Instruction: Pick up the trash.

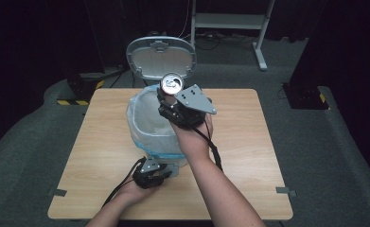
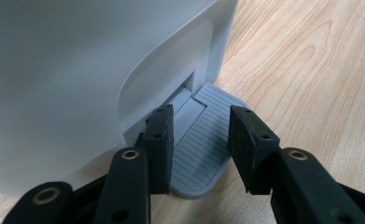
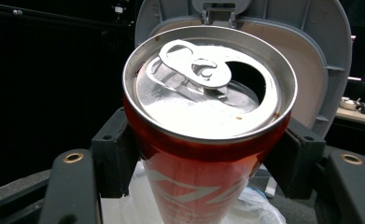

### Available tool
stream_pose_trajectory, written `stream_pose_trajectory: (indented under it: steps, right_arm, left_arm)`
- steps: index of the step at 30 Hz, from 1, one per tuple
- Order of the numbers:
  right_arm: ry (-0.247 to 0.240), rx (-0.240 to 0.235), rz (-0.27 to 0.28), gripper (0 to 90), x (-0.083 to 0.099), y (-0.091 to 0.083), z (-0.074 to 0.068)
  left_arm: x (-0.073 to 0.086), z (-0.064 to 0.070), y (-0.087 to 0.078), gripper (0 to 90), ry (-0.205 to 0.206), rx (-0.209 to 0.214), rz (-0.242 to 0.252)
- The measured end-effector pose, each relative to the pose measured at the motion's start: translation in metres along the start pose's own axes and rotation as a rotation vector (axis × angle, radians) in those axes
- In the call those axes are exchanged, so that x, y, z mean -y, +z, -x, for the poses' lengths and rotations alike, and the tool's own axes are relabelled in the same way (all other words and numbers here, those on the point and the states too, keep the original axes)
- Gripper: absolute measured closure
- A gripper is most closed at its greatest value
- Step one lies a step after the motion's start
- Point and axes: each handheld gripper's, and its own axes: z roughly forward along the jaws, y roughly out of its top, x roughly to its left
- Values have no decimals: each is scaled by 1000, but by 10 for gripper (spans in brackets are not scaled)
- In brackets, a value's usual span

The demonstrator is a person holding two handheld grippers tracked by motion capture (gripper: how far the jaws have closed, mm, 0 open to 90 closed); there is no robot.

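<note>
Disposal of an opened red aluminium drink can [image 3: 208, 140] into a white plastic pedal bin [image 2: 77, 70] lined with a pale blue translucent bag [image 1: 142, 130], seen from 3 cameras. The right gripper [image 1: 173, 101] is clamped on the can: in the right gripper view its 2 black jaws press against opposite sides of the red wall, just below the silver top with its pull tab and open mouth. The can stands upright between these jaws, above the far part of the bag-lined opening and in front of the raised grey oval lid [image 1: 161, 57]. The left gripper [image 2: 201, 154] sits low at the near foot of the bin; its jaws stand apart, 1 on each side of the ribbed grey foot pedal [image 2: 203, 149], which lies beneath and between them on the light wooden table [image 1: 249, 142].

Judged risks: if the left gripper lifts or slides off the pedal, the lid may drop onto the can or the right gripper. If the right jaws part while the can is too near the rim, it may strike the edge and fall onto the table. Tilting the open mouth may spill any liquid left inside; whether any remains cannot be told.
</note>
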Motion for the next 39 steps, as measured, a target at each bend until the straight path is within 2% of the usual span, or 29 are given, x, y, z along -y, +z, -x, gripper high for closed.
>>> stream_pose_trajectory:
  steps: [6,10,21,29,35,39]
  right_arm:
    - [2,-7,-7,332,-1,4,-1]
    - [-27,-9,-12,313,1,7,-4]
    - [-5,10,-19,299,1,5,2]
    - [-4,5,-36,310,4,4,4]
    - [-11,0,-42,318,6,-1,6]
    - [-15,8,-43,322,11,-10,11]
  left_arm:
    - [0,0,0,605,1,0,0]
    - [0,0,0,605,1,0,0]
    - [0,0,0,605,-1,2,-1]
    - [0,0,0,605,2,-1,2]
    - [0,0,0,605,2,-1,2]
    - [0,1,0,606,3,-2,3]
